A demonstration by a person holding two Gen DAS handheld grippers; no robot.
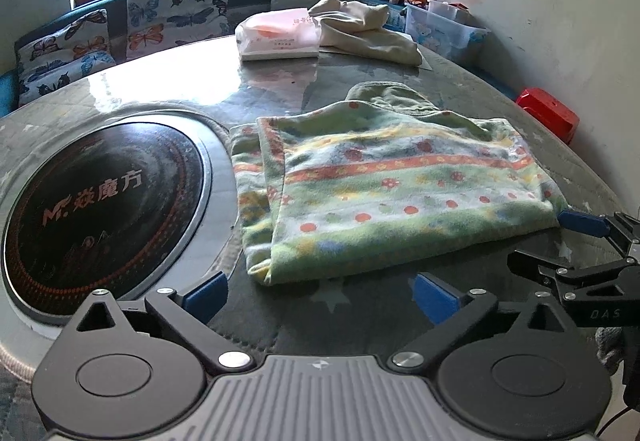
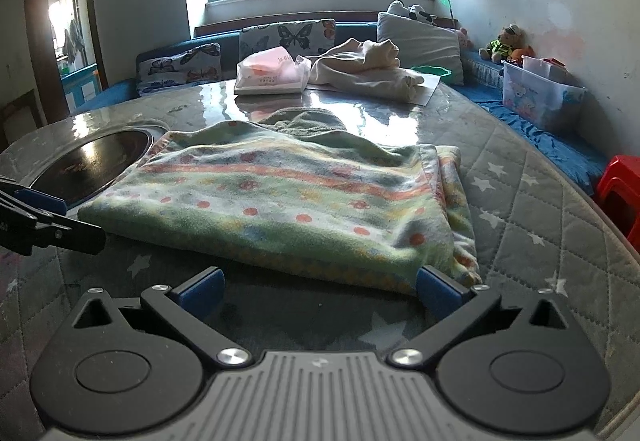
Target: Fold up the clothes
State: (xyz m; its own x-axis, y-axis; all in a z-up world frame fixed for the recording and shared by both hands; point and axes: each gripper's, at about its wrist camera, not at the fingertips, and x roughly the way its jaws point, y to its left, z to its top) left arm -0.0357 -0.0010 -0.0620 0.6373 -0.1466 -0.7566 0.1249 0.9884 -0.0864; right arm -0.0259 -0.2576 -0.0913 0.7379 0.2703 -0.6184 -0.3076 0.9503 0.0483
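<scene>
A green fleece garment (image 1: pixel 392 189) with orange stripes and red dots lies folded flat on the round table; it also shows in the right wrist view (image 2: pixel 280 201). My left gripper (image 1: pixel 320 297) is open and empty, just short of the garment's near edge. My right gripper (image 2: pixel 320 291) is open and empty at the garment's near edge, its right fingertip (image 2: pixel 438 291) close against the cloth. The right gripper shows at the right edge of the left wrist view (image 1: pixel 584 237). The left gripper shows at the left edge of the right wrist view (image 2: pixel 48 217).
A black induction hob (image 1: pixel 100 209) is set into the quilted table (image 2: pixel 540 209). A cream garment (image 1: pixel 368 29) and a pink packet (image 1: pixel 280 35) lie at the far side. A bench with butterfly cushions (image 1: pixel 176 13), a plastic bin (image 1: pixel 444 27) and a red stool (image 1: pixel 548 113) stand beyond.
</scene>
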